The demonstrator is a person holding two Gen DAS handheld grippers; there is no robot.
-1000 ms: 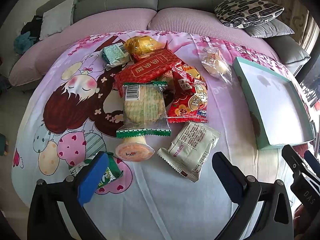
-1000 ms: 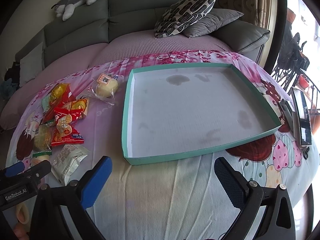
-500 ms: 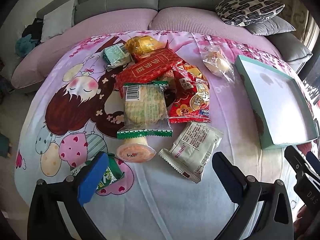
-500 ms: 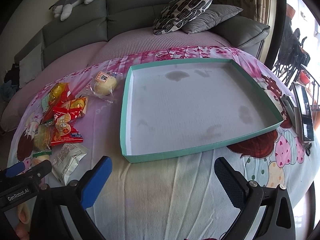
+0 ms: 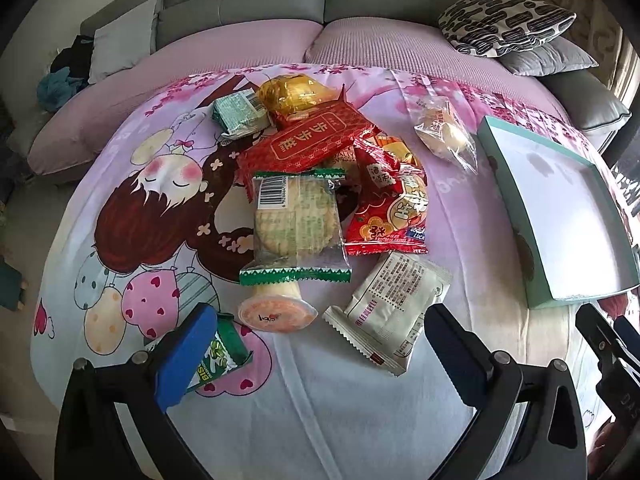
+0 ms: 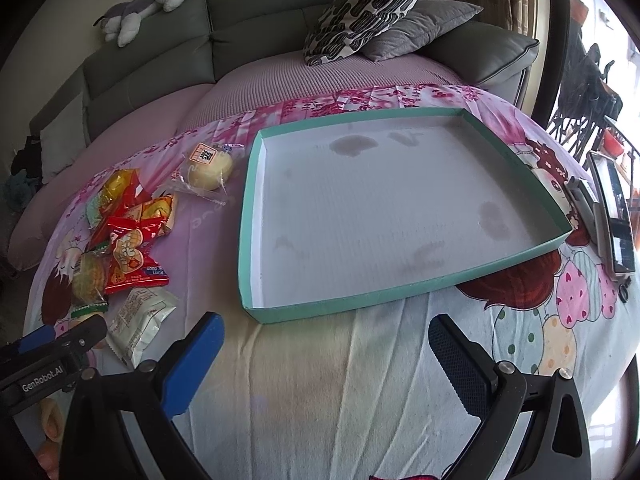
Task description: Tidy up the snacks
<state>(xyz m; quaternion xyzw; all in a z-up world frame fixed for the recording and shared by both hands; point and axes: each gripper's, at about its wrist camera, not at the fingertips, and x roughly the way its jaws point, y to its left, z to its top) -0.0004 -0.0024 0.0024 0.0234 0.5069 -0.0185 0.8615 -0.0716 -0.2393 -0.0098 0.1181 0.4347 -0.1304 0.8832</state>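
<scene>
A pile of snack packets lies on the cartoon-print cloth: a clear cracker pack (image 5: pixel 298 222), red packets (image 5: pixel 386 208), a white packet (image 5: pixel 394 306), an orange jelly cup (image 5: pixel 276 314), a green biscuit pack (image 5: pixel 218 360) and a bun in clear wrap (image 5: pixel 444 132). A shallow teal box (image 6: pixel 400 208) stands empty at the right, also in the left wrist view (image 5: pixel 560 208). My left gripper (image 5: pixel 316 354) is open and empty, just before the pile. My right gripper (image 6: pixel 324 364) is open and empty, before the box's near edge.
A grey sofa with patterned cushions (image 6: pixel 364 8) curves behind the cloth-covered seat. A phone on a stand (image 6: pixel 614 216) stands right of the box. A plush toy (image 6: pixel 140 8) lies on the sofa back.
The left gripper has drifted slightly left and forward, so the pile sits a little nearer. The right gripper has edged closer to the box. Both stay open.
</scene>
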